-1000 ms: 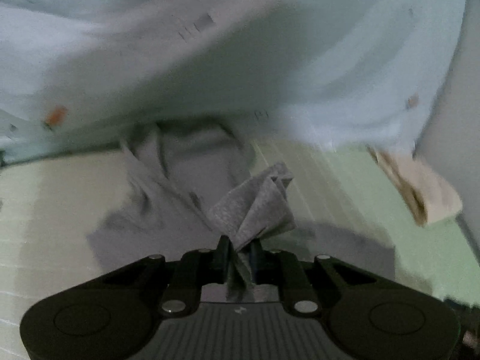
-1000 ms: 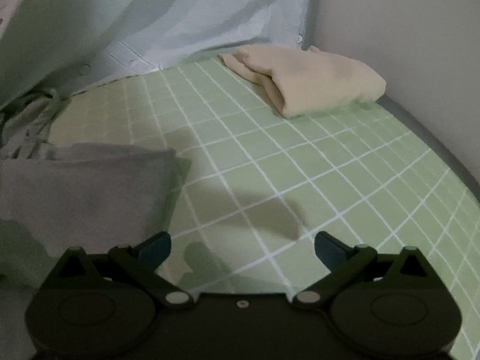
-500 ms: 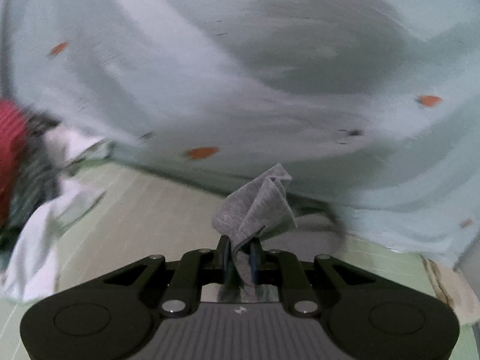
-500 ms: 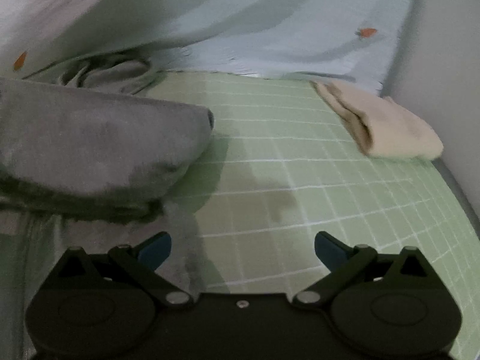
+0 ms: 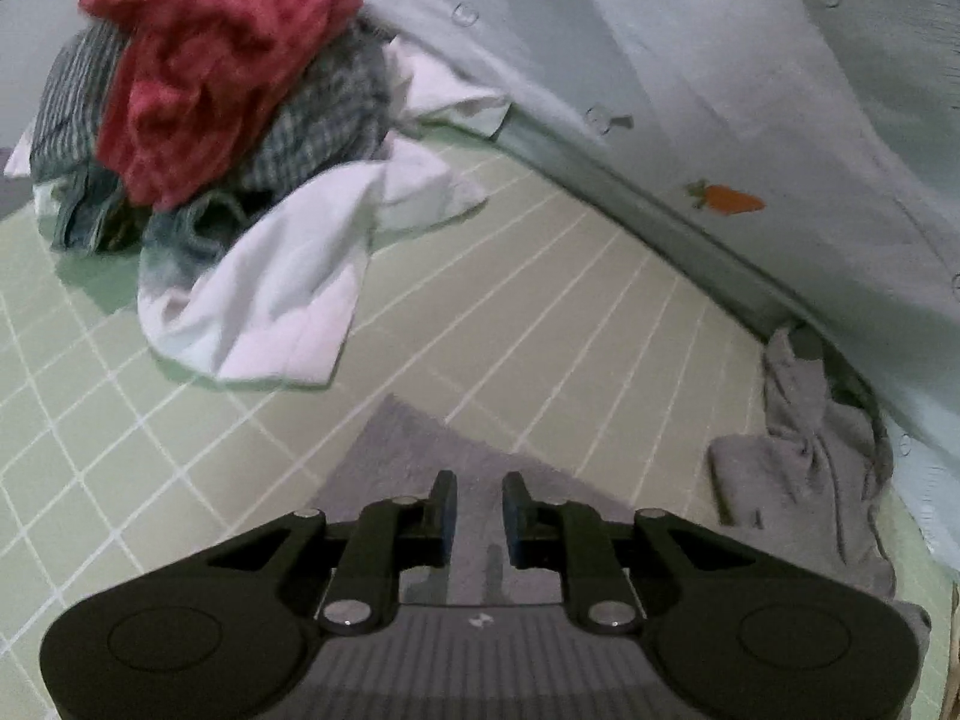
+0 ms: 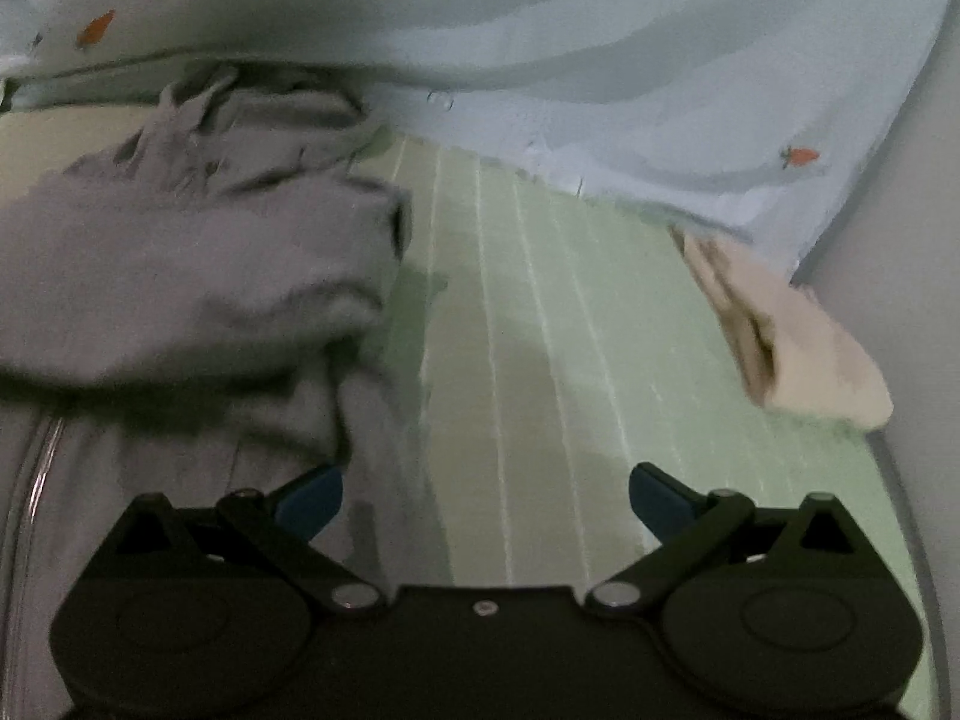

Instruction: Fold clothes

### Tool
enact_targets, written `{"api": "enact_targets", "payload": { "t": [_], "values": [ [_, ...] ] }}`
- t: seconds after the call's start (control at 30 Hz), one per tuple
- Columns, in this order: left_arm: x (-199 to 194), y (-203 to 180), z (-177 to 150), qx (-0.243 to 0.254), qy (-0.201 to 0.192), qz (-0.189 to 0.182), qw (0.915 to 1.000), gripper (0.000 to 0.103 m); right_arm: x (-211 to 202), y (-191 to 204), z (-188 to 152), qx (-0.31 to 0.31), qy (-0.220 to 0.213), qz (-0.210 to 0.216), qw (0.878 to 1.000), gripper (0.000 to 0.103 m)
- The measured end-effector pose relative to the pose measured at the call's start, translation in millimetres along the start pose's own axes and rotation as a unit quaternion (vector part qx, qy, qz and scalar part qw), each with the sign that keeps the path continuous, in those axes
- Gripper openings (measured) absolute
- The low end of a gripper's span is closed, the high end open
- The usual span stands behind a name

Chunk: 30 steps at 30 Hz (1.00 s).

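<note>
Two grippers hover over a grey garment on the green checked sheet.

Left gripper (image 5: 479, 507) has its fingers slightly apart with nothing between them, above a flat grey corner (image 5: 420, 456) of the garment. Right gripper (image 6: 485, 501) is spread wide and empty, beside the bunched grey garment (image 6: 198, 276). A heap of unfolded clothes (image 5: 228, 96) lies beyond on the left; a folded beige piece (image 6: 798, 336) lies at the right.
</note>
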<state>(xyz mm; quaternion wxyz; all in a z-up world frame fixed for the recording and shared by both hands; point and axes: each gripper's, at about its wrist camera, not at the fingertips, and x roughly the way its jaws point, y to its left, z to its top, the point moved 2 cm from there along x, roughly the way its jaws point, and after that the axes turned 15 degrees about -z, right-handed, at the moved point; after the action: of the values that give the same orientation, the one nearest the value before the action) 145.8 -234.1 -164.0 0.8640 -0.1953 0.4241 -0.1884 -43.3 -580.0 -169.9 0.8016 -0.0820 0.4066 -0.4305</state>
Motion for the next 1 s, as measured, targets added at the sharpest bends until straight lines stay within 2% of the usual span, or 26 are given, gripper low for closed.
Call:
{"api": "enact_targets", "payload": {
  "t": [0.03,0.1,0.17,0.27,0.37,0.4,0.43,0.53,0.63,0.8,0.87,0.93,0.97,1.0],
  "values": [
    [2,8,-1,-0.009,0.003,0.006,0.9999,0.025,2,0,6,0.001,-0.007,-0.003,1.0,0.103],
    [1,10,-3,-0.014,0.009,0.003,0.9999,0.045,8,4,17,-0.006,-0.021,-0.008,1.0,0.103],
    [2,10,-7,-0.013,0.018,-0.001,0.9998,0.055,17,12,25,-0.028,-0.026,0.003,0.999,0.103],
    [10,8,-13,-0.013,0.037,0.005,0.9992,0.056,26,27,29,-0.064,-0.039,0.006,0.997,0.101],
    [19,10,-22,-0.019,0.054,0.017,0.9983,0.056,27,29,33,-0.066,-0.05,0.014,0.997,0.083],
    [22,11,-24,-0.02,0.058,0.021,0.9979,0.056,26,28,33,-0.059,-0.051,0.021,0.997,0.063],
    [23,10,-25,-0.013,0.058,0.024,0.9979,0.056,25,25,33,-0.05,-0.05,0.026,0.997,0.036],
    [23,7,-27,0.008,0.059,0.032,0.9977,0.056,17,10,24,0.0,-0.046,0.021,0.999,0.026],
    [23,5,-30,0.019,0.059,0.037,0.9974,0.056,18,3,12,0.007,-0.031,0.014,0.999,0.026],
    [24,7,-26,0.008,0.063,0.038,0.9972,0.056,24,6,6,0.005,-0.012,0.008,1.0,0.027],
    [22,9,-24,-0.005,0.066,0.042,0.9969,0.059,22,6,10,0.003,-0.008,0.0,1.0,0.038],
    [20,13,-24,-0.017,0.07,0.055,0.9959,0.071,21,4,13,0.01,-0.006,-0.012,1.0,0.06],
    [18,15,-25,-0.021,0.07,0.064,0.9953,0.084,21,3,12,0.016,-0.003,-0.016,1.0,0.064],
    [16,17,-26,-0.024,0.067,0.074,0.9947,0.087,20,2,12,0.022,0.001,-0.019,1.0,0.073]
  ]
}}
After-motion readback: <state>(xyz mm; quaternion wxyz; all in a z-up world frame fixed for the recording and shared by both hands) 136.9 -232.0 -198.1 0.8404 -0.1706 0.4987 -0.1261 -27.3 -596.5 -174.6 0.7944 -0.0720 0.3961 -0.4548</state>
